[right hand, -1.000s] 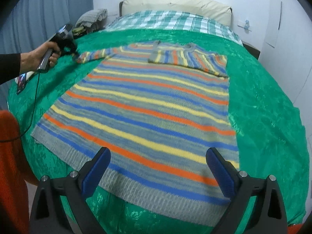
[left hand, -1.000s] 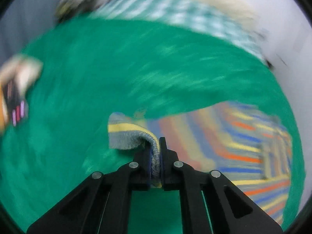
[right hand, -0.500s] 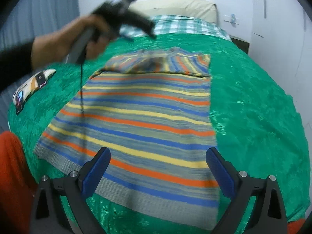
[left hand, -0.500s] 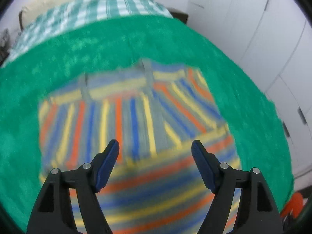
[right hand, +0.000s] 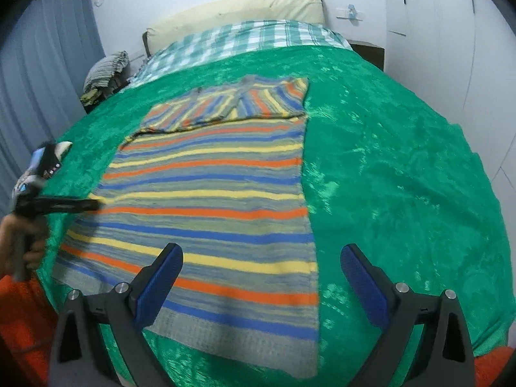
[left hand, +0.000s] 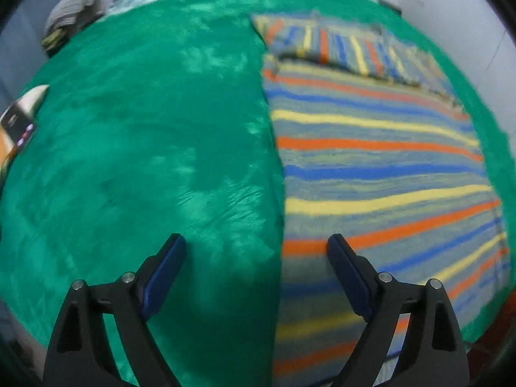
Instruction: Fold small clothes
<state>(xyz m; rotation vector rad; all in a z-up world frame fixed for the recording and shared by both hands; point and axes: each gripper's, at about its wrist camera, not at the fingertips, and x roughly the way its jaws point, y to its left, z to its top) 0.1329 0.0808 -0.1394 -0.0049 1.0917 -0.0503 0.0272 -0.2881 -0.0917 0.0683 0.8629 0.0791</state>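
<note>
A striped knit sweater in grey, orange, yellow and blue lies flat on the green bedspread, both sleeves folded across its chest at the far end. In the left wrist view the sweater fills the right half. My left gripper is open and empty, hovering over the sweater's left edge; it also shows at the left of the right wrist view. My right gripper is open and empty above the sweater's near hem.
A checked sheet and cream pillow lie at the bed's head. A grey bundle sits at the far left corner. A phone-like object lies on the left edge. White wardrobe doors stand on the right.
My left gripper let go of the left sleeve, which now lies folded across the chest, and moved back down along the sweater's left side. My right gripper stayed open near the hem.
</note>
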